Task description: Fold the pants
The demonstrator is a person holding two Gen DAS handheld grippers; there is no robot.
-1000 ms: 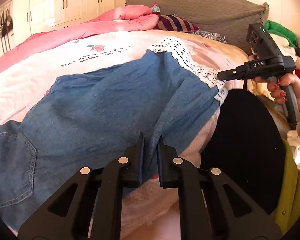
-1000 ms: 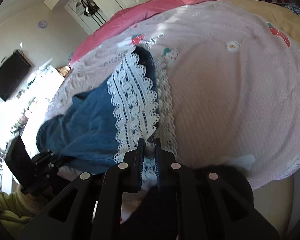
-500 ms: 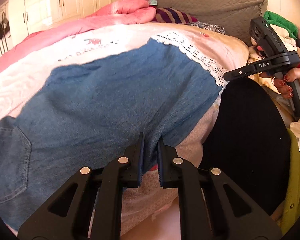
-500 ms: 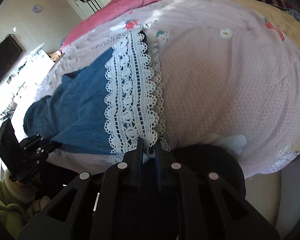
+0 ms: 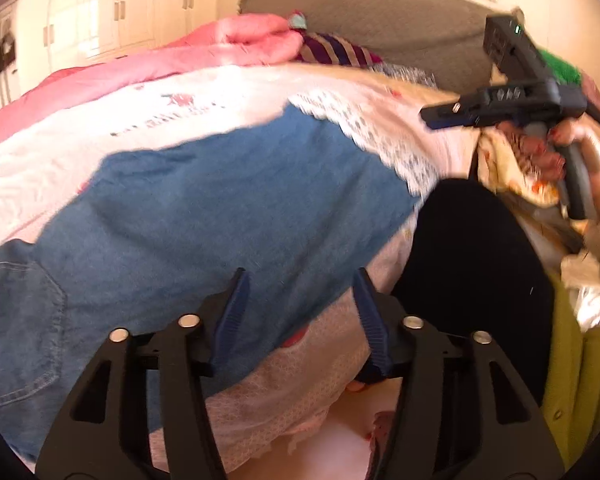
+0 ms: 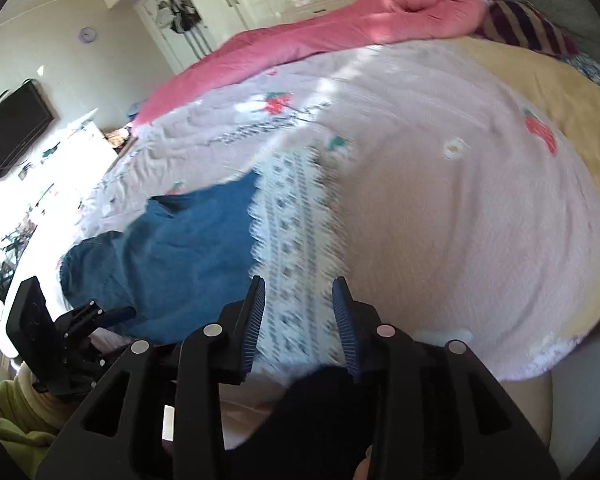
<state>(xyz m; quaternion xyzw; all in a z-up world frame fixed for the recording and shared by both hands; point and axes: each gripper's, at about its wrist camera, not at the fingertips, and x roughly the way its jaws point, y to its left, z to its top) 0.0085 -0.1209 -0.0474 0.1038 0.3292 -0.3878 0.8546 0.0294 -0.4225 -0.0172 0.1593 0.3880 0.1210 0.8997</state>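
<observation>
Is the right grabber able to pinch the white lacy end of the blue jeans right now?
Probably yes. The right gripper is open, and the white lace hem of the blue denim pants lies flat just ahead, with nothing between.

Pants [image 5: 204, 216] lie flat on the bedspread [image 6: 440, 208], along the bed's near edge, lace hem [image 6: 296, 240] toward the headboard [image 5: 380, 28]. Left gripper [image 5: 302, 300] over the near edge of the pants; right gripper [image 6: 298, 316] over the hem. Quilt [image 6: 340, 32] behind, along the far side. Striped pillow [image 5: 332, 52] beside the quilt, before the headboard.
</observation>
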